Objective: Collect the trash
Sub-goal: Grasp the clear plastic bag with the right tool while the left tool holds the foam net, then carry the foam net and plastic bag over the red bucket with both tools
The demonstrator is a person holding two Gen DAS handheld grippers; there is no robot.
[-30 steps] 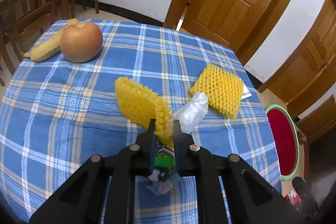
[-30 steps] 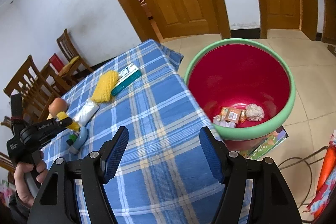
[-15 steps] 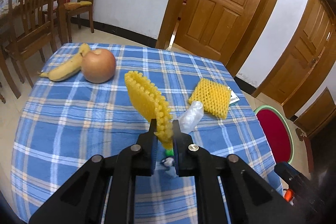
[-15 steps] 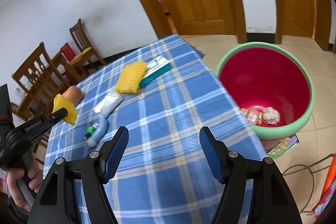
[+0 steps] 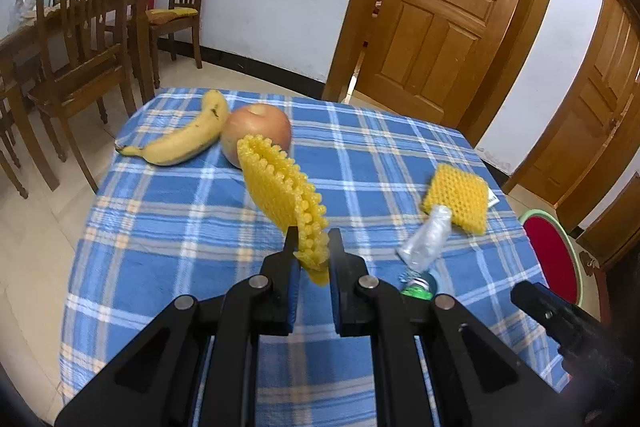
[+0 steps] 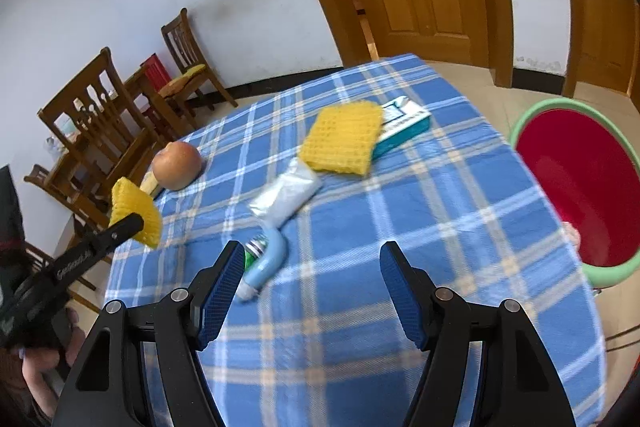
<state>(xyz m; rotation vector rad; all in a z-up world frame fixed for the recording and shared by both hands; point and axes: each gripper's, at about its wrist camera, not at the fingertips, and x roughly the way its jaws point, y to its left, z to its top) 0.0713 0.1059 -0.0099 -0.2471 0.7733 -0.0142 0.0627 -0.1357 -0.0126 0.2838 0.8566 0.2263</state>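
Left gripper point(image 5: 310, 247): I have it angled down toward the table point(image 5: 168, 235), jaws clamped on the lower corner of a yellow foam net point(image 5: 280, 191). The net stands up from the jaws, clear of the blue plaid cloth, its far edge overlapping the apple point(image 5: 256, 133) in this view. In the right wrist view the same gripper comes in from the lower left, a person's hand point(image 6: 38, 367) on its grip.

Right gripper point(image 6: 312, 291): also tilted down, jaws spread wide, nothing between the pads. It hangs over the near part of the table, apart from everything on it.

Just beyond my right gripper's left finger point(image 6: 222, 291) lies a squeezed blue tube point(image 6: 266, 263) with a green cap, flat on the cloth. Touching its far end is a crumpled silvery wrapper point(image 6: 286, 193). Farther on, a second yellow foam net point(image 6: 342, 137) lies flat, its near edge over the wrapper's tip and its far edge overlapping a teal and white carton point(image 6: 402, 125).

Apple and banana point(image 5: 184, 141) sit touching at the far left of the table.

Off the table's right side stands the red bin point(image 6: 580, 183) with a green rim, on the floor. Wooden chairs point(image 5: 88, 39) and doors point(image 5: 440, 15) lie beyond
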